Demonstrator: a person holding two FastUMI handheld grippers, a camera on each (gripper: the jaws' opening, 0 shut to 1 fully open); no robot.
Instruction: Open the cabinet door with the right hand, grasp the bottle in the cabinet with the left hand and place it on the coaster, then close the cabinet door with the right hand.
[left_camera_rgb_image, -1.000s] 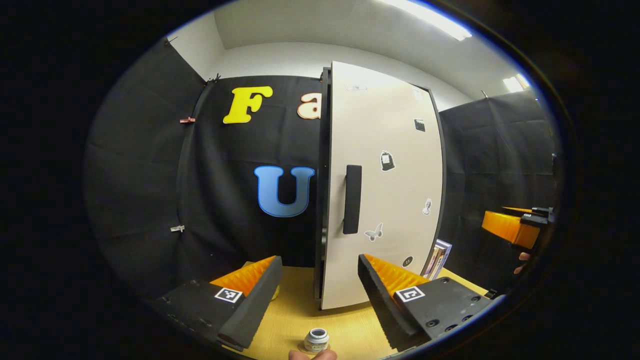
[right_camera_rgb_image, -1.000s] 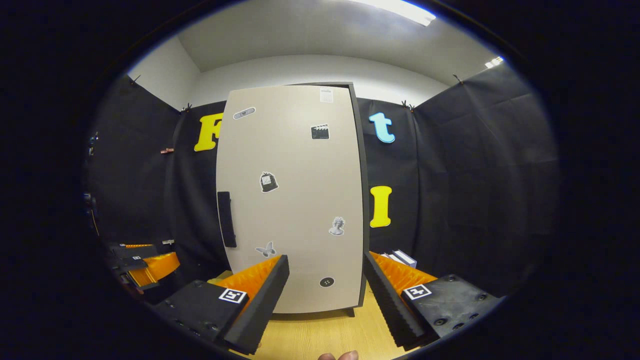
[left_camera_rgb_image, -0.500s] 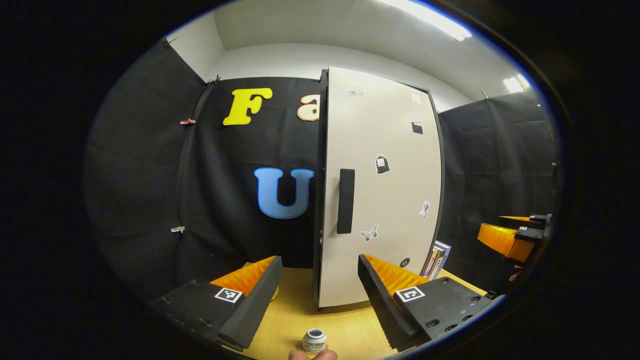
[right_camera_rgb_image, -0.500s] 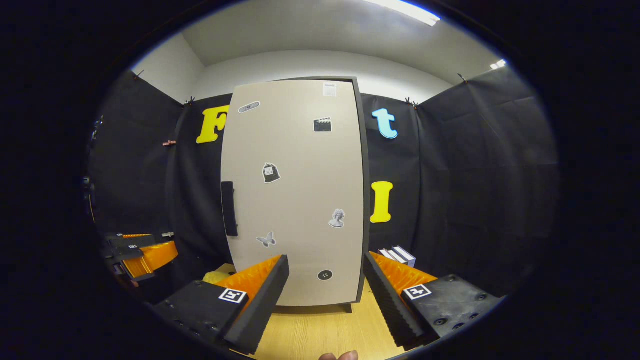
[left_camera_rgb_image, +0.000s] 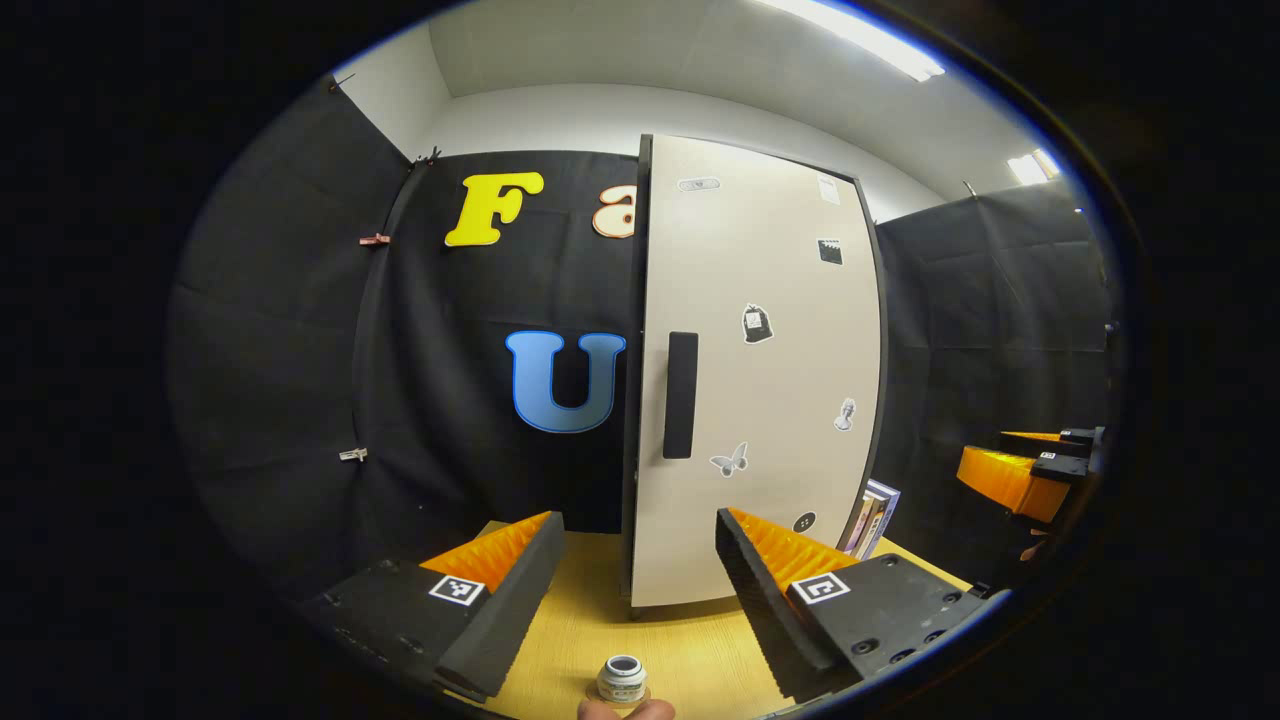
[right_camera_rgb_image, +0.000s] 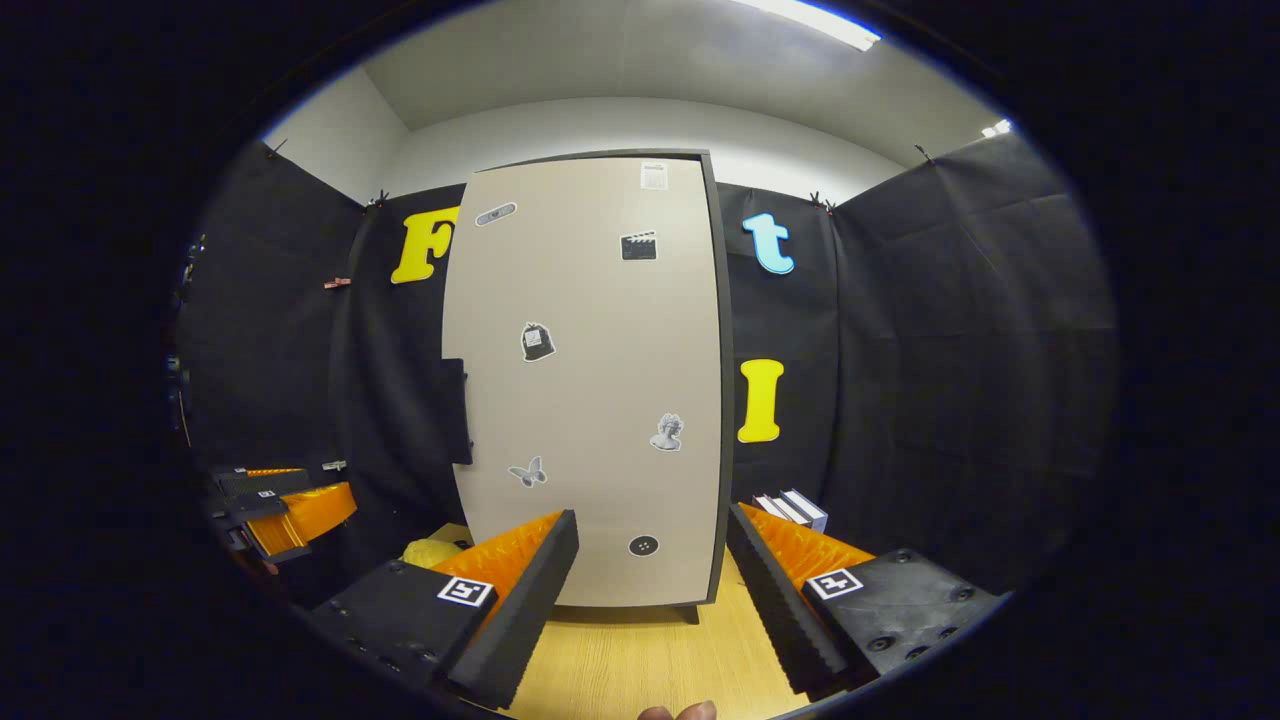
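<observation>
Since the earlier frames the cabinet door (left_camera_rgb_image: 755, 370) has swung further toward its frame, and in the left gripper view its dark handle (left_camera_rgb_image: 680, 395) has slid left, while the bottle (left_camera_rgb_image: 622, 680) has slipped a little lower at the bottom centre. The door stands tall and upright, its long axis vertical, its beige face carrying small stickers; in the right gripper view the cabinet door (right_camera_rgb_image: 590, 380) fills the middle of the frame and looks all but closed, with the handle (right_camera_rgb_image: 456, 412) at its left edge. The bottle stands upright on the wooden table (left_camera_rgb_image: 690, 650), mouth pointing up toward the camera, on a thin round coaster (left_camera_rgb_image: 622, 695) of which only a sliver shows under it. The left gripper (left_camera_rgb_image: 635, 570) has its jaws spread wide, holding nothing, one finger on each side of the door's lower edge in the frame. The right gripper (right_camera_rgb_image: 650, 580) is likewise wide apart and empty, well short of the door. At the right edge of the left gripper view the right gripper (left_camera_rgb_image: 1030, 470) hangs apart from the door. Books (left_camera_rgb_image: 872, 515) stand beside the cabinet at lower right, and a yellow object (right_camera_rgb_image: 432, 551) lies at the door's lower left in the right gripper view
</observation>
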